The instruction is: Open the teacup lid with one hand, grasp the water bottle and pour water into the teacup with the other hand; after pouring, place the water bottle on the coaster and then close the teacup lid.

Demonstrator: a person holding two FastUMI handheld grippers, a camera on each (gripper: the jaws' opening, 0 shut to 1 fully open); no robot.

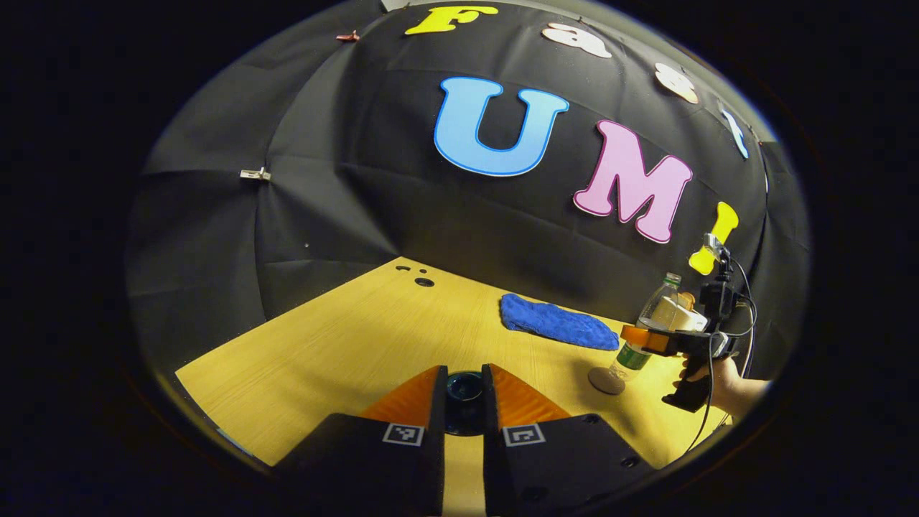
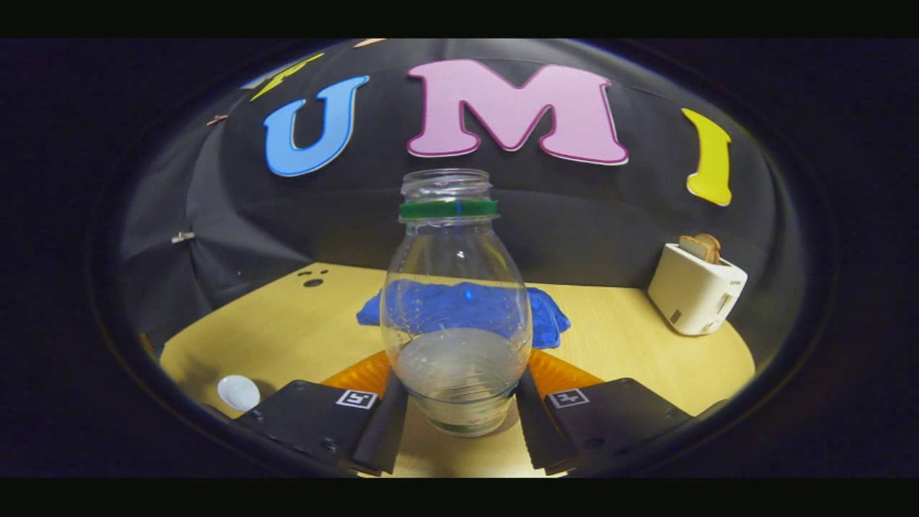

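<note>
While left tool [image 1: 464, 393] grips lid [image 1: 464, 388], right tool [image 2: 459, 402] clamps upright bottle [image 2: 456, 287].

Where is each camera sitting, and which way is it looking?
Left gripper view: rides on the left gripper, looking along its fingers, which pinch a dark lid; farther off, a hand holds the right gripper by the water bottle.
Right gripper view: rides on the right gripper, facing the water bottle between its fingers.
Both share the blue cloth, wooden table and bottle.

One water bottle [image 2: 456, 309], one coaster [image 1: 606, 380], one blue cloth [image 1: 557, 322], one toaster [image 2: 695, 289].
</note>
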